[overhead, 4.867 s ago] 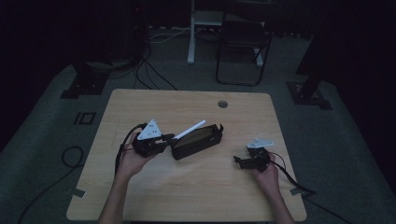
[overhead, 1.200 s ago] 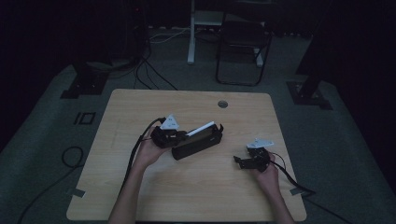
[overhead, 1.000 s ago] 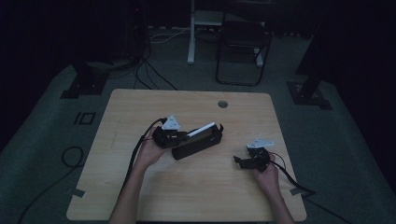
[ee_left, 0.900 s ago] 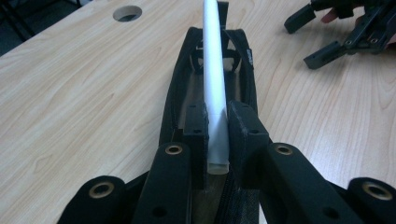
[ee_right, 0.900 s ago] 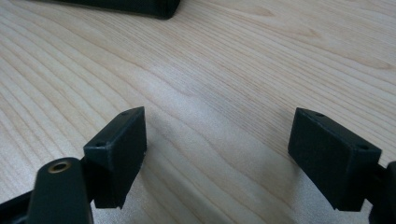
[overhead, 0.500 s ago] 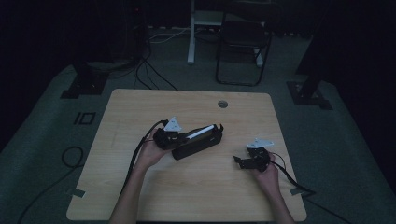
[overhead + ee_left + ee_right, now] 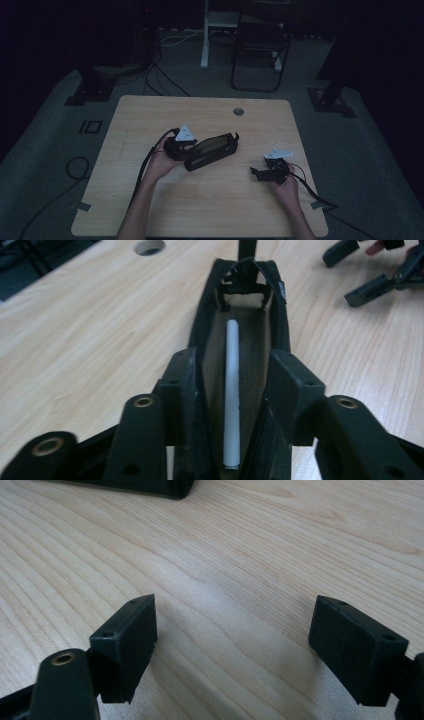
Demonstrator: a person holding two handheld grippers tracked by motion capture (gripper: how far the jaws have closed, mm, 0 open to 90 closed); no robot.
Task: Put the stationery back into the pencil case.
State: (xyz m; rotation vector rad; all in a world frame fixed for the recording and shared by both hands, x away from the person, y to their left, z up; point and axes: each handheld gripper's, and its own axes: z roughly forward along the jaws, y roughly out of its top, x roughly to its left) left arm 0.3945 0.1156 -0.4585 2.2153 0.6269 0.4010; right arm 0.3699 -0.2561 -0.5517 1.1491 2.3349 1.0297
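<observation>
I have my left gripper (image 7: 227, 390) at the near end of the long black zip-up fabric pencil case (image 7: 212, 150), mid-table on the pale wooden table (image 7: 150, 115). Its jaws have just been opening, released, straddling the case's open mouth; the white plastic pen (image 7: 232, 390) lies inside. My right gripper (image 7: 232, 647) rests wide open, empty, near the table's right edge.

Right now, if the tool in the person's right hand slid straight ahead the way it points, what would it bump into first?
Probably the black zip case: the right tool, jaws open, points across bare table toward its dark edge, though depth is hard to judge.
</observation>
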